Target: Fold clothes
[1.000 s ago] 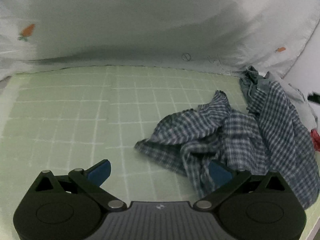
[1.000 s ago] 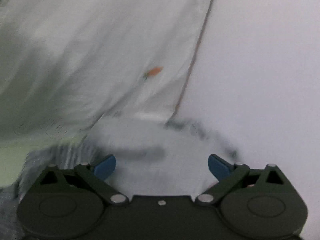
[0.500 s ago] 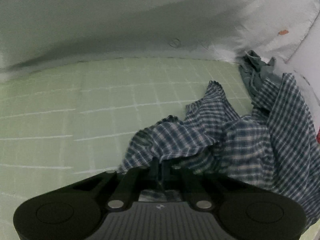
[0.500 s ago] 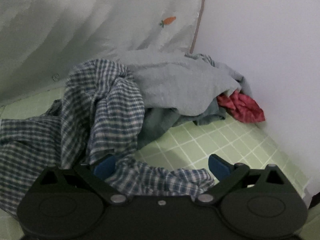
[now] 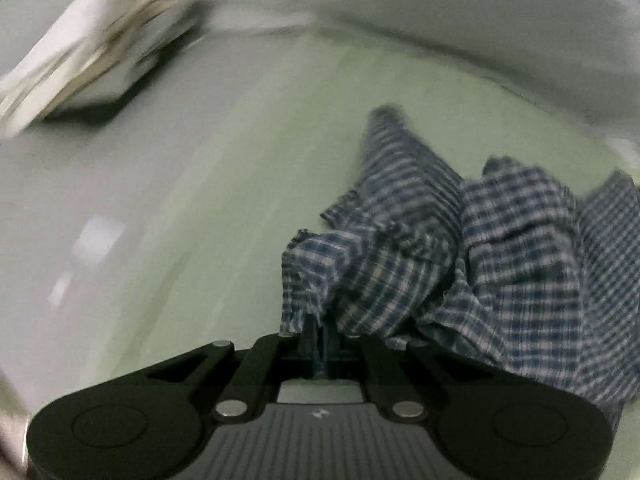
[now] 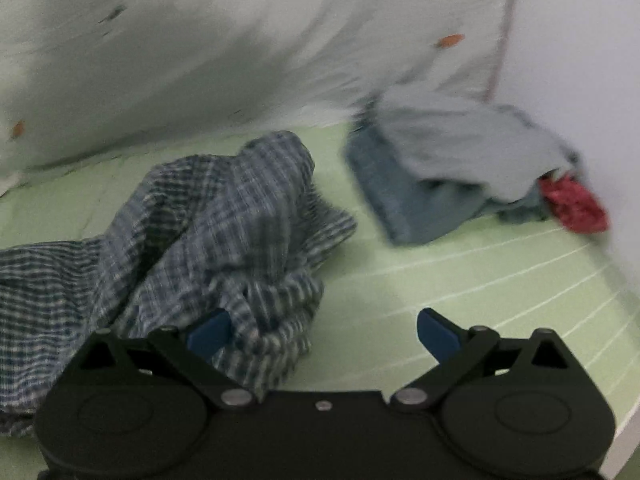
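Left wrist view: left gripper (image 5: 320, 334) fingers pinched shut on a hem of the plaid shirt (image 5: 460, 264), which trails away over the green mat (image 5: 240, 200). Right gripper (image 6: 324, 330) spread wide (left pad against a shirt fold, nothing pinched). Grey-blue clothes pile (image 6: 452, 168) and red cloth (image 6: 574, 204) lie beyond the shirt, by the wall.

Blue-and-white checked shirt (image 6: 208, 220) on a pale green mat (image 6: 460, 280) with white grid lines; grey-blue clothes (image 6: 440, 160); red cloth (image 6: 576, 204); white sheet (image 6: 240, 60) with orange carrot prints
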